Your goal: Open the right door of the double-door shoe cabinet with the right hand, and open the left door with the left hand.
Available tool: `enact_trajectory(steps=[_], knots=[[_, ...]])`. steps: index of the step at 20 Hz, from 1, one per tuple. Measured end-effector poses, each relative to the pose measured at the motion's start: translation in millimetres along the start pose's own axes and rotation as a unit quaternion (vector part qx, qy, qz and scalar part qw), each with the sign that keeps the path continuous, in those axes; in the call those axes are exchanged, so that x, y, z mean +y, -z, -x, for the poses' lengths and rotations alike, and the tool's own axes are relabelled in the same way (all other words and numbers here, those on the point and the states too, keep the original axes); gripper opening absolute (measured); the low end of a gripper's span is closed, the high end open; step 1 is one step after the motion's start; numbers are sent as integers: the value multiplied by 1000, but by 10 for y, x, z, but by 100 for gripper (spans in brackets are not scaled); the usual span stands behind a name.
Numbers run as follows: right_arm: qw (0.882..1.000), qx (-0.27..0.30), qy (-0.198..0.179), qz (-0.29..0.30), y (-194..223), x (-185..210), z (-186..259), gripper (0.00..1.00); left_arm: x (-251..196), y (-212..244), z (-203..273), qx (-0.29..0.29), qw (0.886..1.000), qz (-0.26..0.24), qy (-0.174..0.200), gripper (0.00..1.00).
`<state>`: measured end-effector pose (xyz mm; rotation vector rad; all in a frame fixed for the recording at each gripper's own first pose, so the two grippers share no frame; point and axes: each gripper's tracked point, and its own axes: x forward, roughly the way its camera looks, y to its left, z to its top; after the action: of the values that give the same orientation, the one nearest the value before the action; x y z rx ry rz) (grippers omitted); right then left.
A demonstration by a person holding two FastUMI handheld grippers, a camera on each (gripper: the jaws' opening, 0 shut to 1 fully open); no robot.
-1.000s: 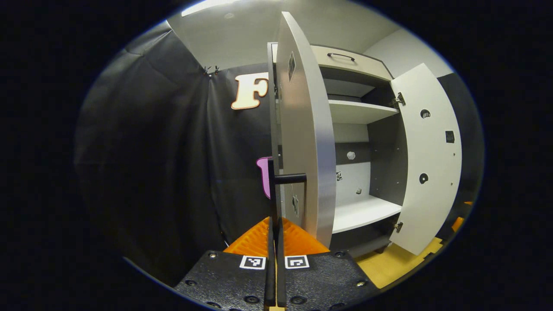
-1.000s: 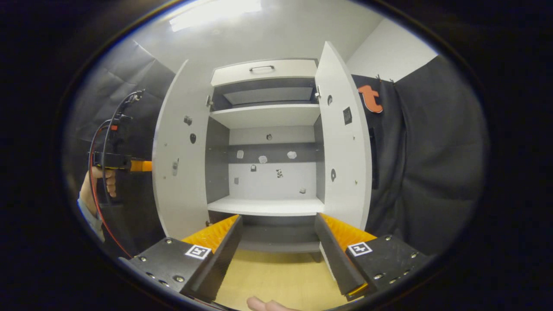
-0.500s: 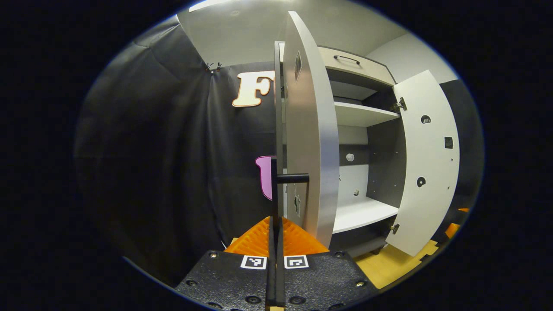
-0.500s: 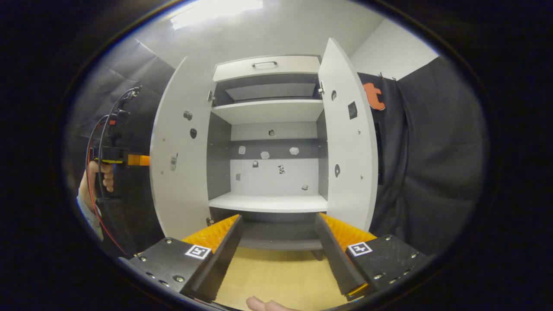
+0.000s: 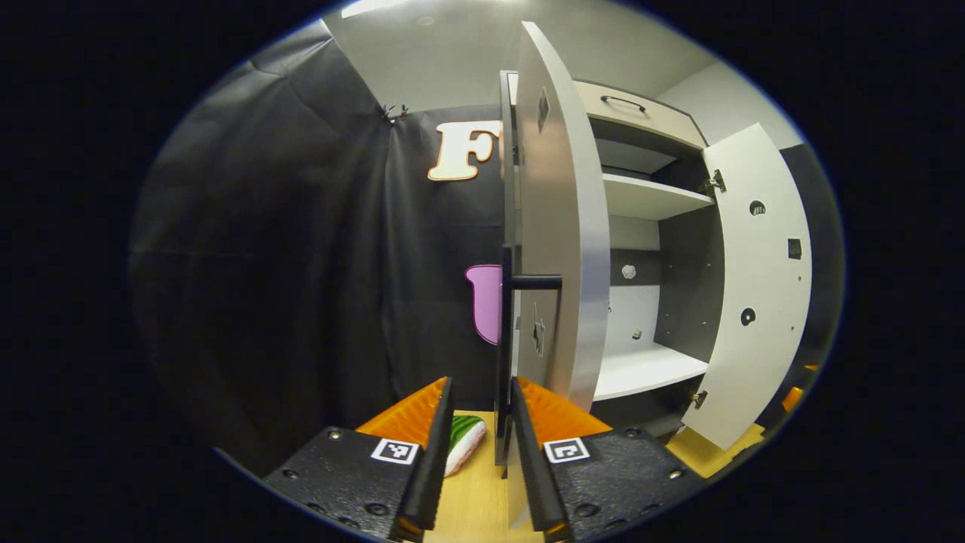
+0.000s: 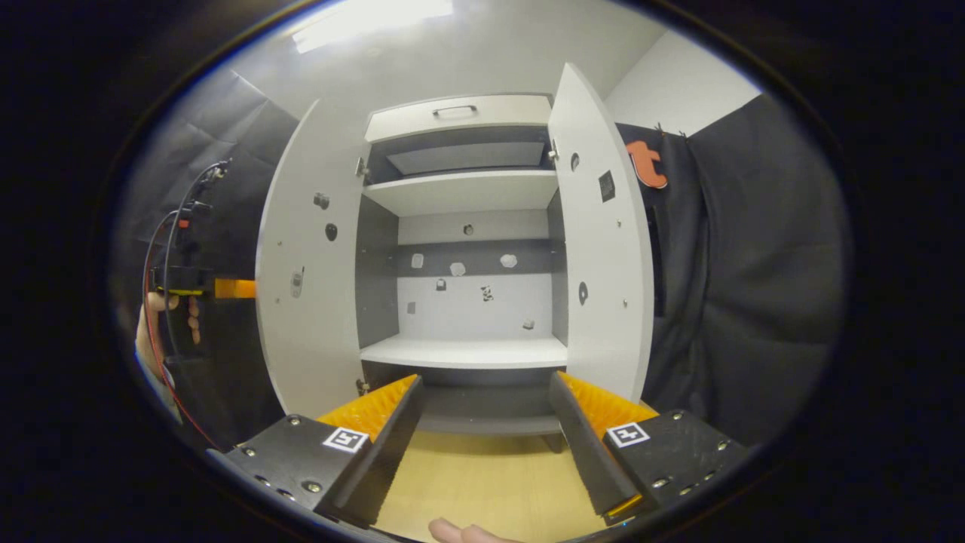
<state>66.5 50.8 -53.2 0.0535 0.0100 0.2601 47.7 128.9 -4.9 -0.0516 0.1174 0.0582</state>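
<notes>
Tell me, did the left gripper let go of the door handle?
Yes. The left gripper has opened; its fingers now stand apart on either side of the left door's handle.

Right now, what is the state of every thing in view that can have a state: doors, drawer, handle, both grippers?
Left door: swung wide open.
Right door: swung wide open.
Top drawer: shut.
Left door handle: free, between the left gripper's parted fingers.
Left gripper: open.
Right gripper: open, holding nothing, facing the open cabinet.
Cabinet shelves: bare.
</notes>
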Motion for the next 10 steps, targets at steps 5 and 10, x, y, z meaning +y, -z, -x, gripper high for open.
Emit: enact_trajectory(steps=[5,10], knots=[[1000,5,7,-4,24,-37,-16,95,-57,139,284,7,1000,-8,8,89],[1000,1,14,-10,23,-103,6,99,-158,183,599,2,1000,-2,-7,93]])
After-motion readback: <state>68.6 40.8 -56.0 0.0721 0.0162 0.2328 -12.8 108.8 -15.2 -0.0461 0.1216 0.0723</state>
